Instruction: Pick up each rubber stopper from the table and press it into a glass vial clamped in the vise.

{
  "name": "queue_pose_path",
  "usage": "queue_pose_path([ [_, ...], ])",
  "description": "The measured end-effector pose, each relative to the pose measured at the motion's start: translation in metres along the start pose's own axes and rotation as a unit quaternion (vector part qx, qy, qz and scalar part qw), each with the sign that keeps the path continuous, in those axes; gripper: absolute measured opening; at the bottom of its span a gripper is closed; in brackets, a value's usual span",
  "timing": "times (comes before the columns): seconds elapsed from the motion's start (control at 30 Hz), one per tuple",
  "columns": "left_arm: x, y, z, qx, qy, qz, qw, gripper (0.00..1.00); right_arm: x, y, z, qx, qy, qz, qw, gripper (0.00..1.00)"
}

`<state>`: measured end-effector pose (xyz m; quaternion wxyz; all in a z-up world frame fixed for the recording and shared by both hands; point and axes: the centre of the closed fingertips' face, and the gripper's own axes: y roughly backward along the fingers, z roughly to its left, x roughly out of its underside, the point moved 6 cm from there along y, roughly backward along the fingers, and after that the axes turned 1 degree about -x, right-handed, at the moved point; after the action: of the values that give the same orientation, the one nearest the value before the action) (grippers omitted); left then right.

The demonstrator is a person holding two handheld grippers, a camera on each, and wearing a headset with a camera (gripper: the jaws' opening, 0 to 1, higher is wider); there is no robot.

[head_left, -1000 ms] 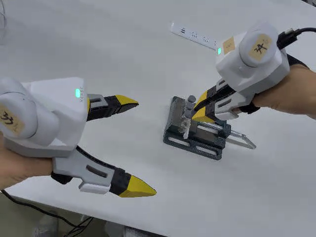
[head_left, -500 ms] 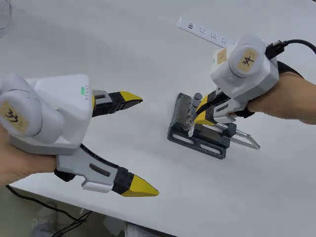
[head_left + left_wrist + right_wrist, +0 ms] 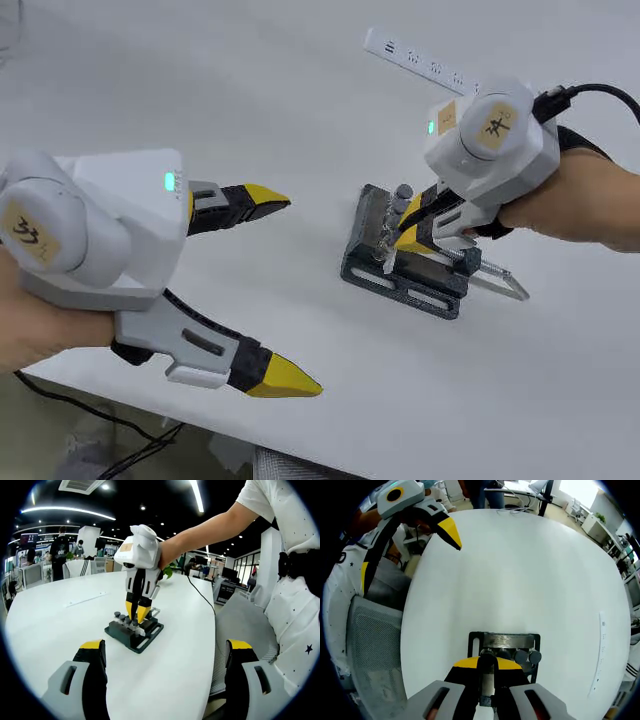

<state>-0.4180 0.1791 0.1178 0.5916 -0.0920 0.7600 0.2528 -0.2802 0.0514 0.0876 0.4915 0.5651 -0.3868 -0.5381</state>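
Head view: I see left gripper (image 3: 300,294) near left, jaws spread wide, empty; right gripper (image 3: 405,236) down on vise (image 3: 400,285). Left gripper view: vise mid-table. Right gripper view: jaws pinch stopper (image 3: 487,657) at vise's left end.

This looks like an open-plan office. A large white table (image 3: 45,605) with a rounded edge fills the middle. Above it, long ceiling light strips (image 3: 65,511) run across a dark ceiling. Beyond the table's far side, people (image 3: 60,542) stand among desks and partitions. A grey mesh chair (image 3: 370,645) sits just beside the table's edge, and a white power strip (image 3: 420,62) lies on its top.
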Motion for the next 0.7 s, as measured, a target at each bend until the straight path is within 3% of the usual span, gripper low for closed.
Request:
queue_pose_path([
  [0.7, -0.0019, -0.0009, -0.0011, 0.002, 0.005, -0.008, 1.0000, 0.99, -0.0030, 0.0001, 0.0026, -0.003, 0.001, 0.000, 1.0000, 0.05],
])
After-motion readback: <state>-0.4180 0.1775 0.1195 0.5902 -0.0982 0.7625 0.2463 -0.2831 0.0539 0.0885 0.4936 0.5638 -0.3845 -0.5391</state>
